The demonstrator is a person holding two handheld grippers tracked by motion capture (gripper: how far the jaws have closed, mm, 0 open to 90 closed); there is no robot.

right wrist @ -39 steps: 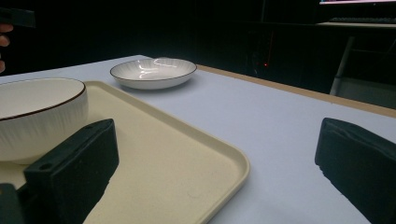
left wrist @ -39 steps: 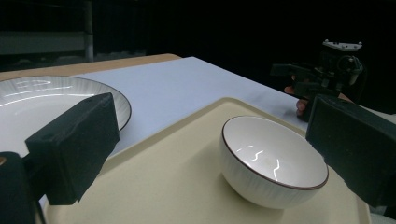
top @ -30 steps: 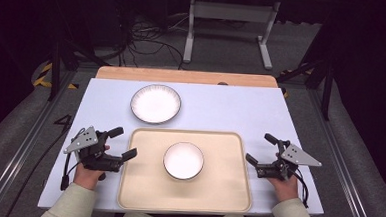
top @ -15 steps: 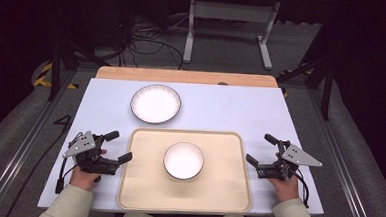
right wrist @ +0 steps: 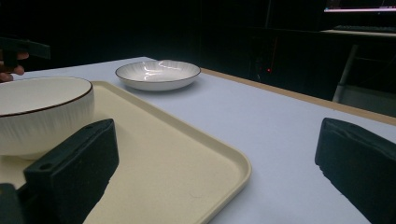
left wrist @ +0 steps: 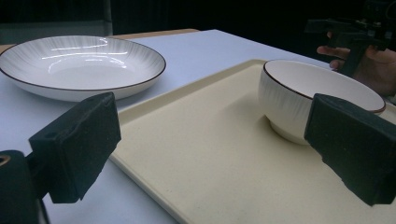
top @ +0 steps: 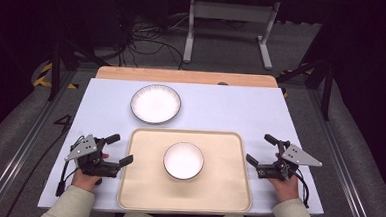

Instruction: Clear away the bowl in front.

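A white bowl (top: 183, 160) with a dark rim stands in the middle of a beige tray (top: 217, 190) near the table's front. Behind the tray, a white plate (top: 155, 103) lies on the white tabletop. My left gripper (top: 121, 149) is open at the tray's left edge, one jaw over the tray rim. In the left gripper view its jaws frame the tray (left wrist: 210, 154), with the bowl (left wrist: 317, 100) by the right jaw and the plate (left wrist: 79, 65) beyond. My right gripper (top: 260, 149) stands open just right of the tray, holding nothing.
The white tabletop (top: 231, 110) runs to a wooden strip (top: 182, 76) at its far edge. A metal stand and cables sit on the dark floor beyond. In the right gripper view the tray corner (right wrist: 233, 168) lies between the jaws, the bowl (right wrist: 42, 114) at left.
My left gripper has drifted slightly back toward the person and stays open. The right gripper, bowl, plate and tray have not moved.
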